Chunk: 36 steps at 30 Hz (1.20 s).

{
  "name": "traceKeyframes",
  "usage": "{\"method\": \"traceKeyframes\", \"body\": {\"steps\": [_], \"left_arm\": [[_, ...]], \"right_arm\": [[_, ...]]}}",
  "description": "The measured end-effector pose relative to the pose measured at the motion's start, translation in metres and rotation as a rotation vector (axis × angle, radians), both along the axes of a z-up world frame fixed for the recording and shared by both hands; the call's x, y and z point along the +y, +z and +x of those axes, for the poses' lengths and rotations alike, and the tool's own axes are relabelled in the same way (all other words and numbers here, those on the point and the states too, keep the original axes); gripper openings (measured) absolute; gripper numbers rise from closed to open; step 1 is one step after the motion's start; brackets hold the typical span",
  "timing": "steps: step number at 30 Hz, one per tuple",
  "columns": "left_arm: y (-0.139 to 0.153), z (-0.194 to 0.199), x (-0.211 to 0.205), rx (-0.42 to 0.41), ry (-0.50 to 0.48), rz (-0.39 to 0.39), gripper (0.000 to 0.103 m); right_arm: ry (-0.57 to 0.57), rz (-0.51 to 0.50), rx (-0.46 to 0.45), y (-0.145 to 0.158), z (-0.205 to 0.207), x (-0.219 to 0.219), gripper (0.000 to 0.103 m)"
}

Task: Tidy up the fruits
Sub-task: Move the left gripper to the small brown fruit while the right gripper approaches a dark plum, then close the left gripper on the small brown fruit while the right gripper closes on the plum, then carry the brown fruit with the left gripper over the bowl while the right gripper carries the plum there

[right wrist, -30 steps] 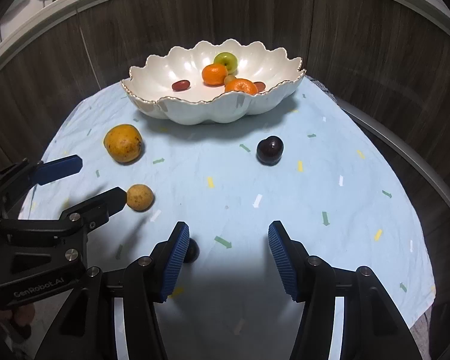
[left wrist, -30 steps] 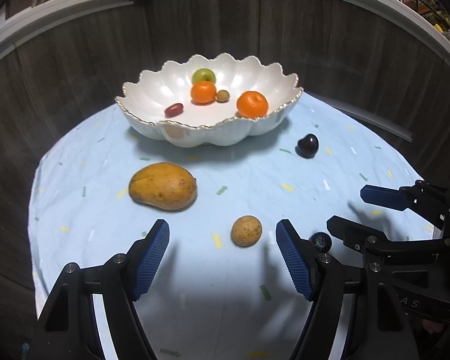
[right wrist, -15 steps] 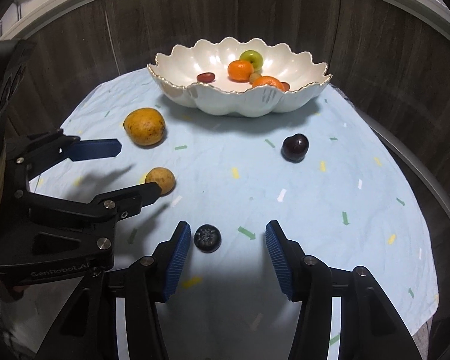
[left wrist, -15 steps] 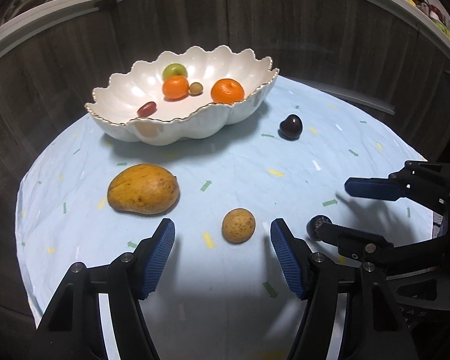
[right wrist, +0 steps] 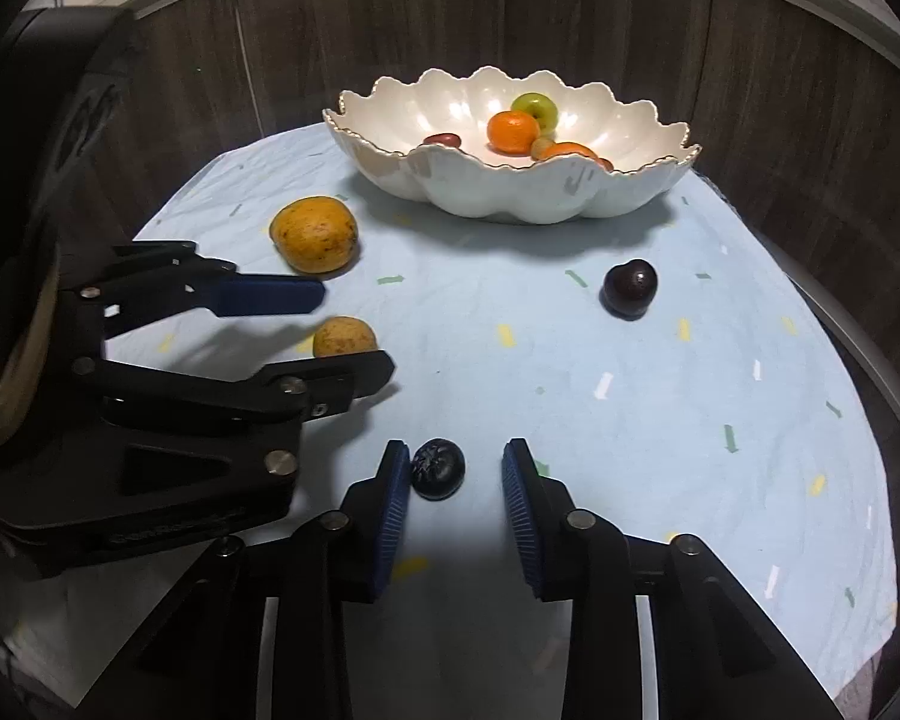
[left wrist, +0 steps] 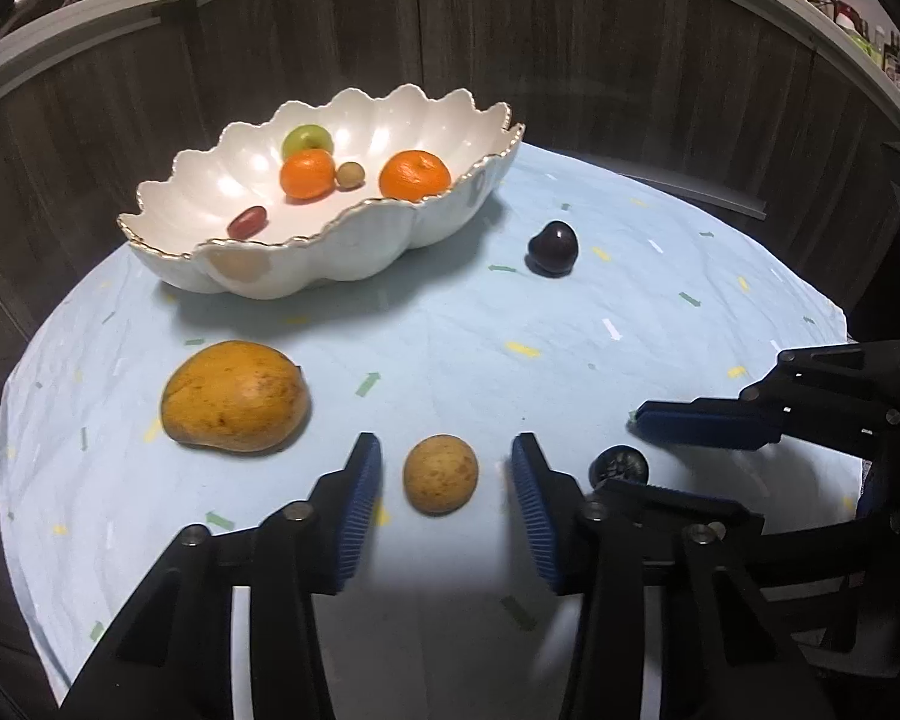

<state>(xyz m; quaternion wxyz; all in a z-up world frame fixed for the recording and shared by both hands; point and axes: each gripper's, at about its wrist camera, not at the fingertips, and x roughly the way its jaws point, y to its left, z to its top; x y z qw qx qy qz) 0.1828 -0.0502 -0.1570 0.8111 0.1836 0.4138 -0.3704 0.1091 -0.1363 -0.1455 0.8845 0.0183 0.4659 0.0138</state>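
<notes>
My left gripper [left wrist: 445,461] is low over the blue cloth, and its jaws are closing around a small brown round fruit [left wrist: 441,474] with a gap on each side. My right gripper [right wrist: 456,457] is closing around a small dark berry [right wrist: 438,469]. The berry lies against the left pad, and a gap remains on the right. A white scalloped bowl [left wrist: 342,252] at the back holds two oranges, a green apple and two small fruits. A large yellow-brown mango [left wrist: 234,397] and a dark plum [left wrist: 552,249] lie on the cloth.
A light blue tablecloth [left wrist: 450,330] with a confetti print covers the round table. Dark wood panelling [left wrist: 510,48] curves close behind the bowl. The two grippers sit side by side near the front edge, each showing in the other's view.
Both pairs of jaws have narrowed. The left gripper has sunk and come forward around the small brown fruit. The dark berry, at first behind the right gripper's left finger, now lies between its fingers.
</notes>
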Motion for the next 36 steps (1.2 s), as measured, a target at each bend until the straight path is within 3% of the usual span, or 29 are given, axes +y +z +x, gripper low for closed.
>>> {"method": "traceKeyframes", "body": {"steps": [7, 10, 21, 36], "left_arm": [[-0.006, 0.000, 0.003, 0.005, 0.014, -0.001, 0.026], [-0.006, 0.000, 0.004, 0.005, 0.016, 0.000, 0.026], [0.000, -0.005, 0.006, 0.007, 0.043, 0.012, 0.025], [0.030, -0.022, 0.008, -0.034, 0.072, 0.014, 0.025]], "right_arm": [[0.022, 0.000, -0.010, -0.004, 0.000, 0.003, 0.025], [0.037, 0.004, -0.013, -0.004, 0.001, 0.005, 0.017], [0.016, 0.014, -0.017, 0.001, 0.001, 0.001, 0.016], [0.007, 0.032, -0.074, 0.025, -0.002, -0.004, 0.015]]}}
